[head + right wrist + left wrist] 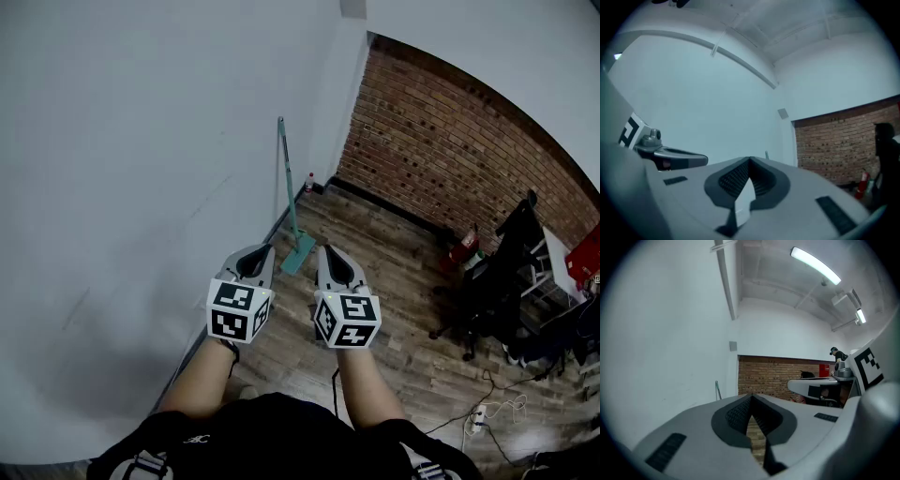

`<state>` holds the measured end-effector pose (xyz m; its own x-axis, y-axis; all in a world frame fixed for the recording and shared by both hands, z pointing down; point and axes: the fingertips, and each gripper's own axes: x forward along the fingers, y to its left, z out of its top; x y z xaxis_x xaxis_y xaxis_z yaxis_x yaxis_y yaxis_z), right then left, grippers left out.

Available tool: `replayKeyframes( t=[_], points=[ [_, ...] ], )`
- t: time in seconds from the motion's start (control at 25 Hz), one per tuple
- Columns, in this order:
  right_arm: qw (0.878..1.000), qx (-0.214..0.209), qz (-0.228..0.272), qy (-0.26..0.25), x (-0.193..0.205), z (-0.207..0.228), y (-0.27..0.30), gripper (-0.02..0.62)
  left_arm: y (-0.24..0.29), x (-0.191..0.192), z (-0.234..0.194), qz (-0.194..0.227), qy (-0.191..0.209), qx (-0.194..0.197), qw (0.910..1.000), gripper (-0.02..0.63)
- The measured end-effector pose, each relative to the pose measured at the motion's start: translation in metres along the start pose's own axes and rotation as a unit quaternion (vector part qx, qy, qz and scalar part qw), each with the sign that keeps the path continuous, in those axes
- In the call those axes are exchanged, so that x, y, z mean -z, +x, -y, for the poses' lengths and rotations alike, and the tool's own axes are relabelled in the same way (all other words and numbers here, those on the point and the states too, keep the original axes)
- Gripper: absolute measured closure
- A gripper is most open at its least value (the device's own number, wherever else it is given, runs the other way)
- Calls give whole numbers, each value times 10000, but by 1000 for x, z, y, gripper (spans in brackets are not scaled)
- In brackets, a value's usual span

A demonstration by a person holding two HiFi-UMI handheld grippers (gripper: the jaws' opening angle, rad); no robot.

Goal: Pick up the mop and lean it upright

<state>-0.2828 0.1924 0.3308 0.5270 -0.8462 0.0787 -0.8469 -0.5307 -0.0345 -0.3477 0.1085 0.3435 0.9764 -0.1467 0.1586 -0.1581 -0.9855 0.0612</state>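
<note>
- This is looking like a loft-style office workroom: a bare white wall [141,187] is running along left of the left gripper [269,247]
- A raw brick wall [450,141] is closing the far end ahead of the right gripper [322,248], over wood plank floor [394,291]
- A black office chair [492,281], a red fire extinguisher [864,180] and a power strip [478,417] are sitting off to that gripper's right
- Tube lights [815,266] are glowing overhead

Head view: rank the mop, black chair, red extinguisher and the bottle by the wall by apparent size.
1. chair, the bulkiest
2. mop, about as long but thin
3. extinguisher
4. bottle, the smallest, though it also stands farthest away
</note>
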Motion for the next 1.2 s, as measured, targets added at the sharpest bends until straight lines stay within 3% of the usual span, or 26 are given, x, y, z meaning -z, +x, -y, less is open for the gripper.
replayKeyframes(
  t=[0.36, 0.76, 1.2],
  points=[
    [9999, 69, 2, 106, -7, -1, 11, 583, 12, -11, 0, 58, 41, 247, 9997, 615],
    [9997, 202, -83, 98, 4, -15, 44, 583, 32, -6, -27, 37, 9, 530, 9986, 615],
    [9984, 418, -353, 140, 36, -26, 87, 583, 59, 21, -61, -165, -108, 789, 9967, 614]
  ],
)
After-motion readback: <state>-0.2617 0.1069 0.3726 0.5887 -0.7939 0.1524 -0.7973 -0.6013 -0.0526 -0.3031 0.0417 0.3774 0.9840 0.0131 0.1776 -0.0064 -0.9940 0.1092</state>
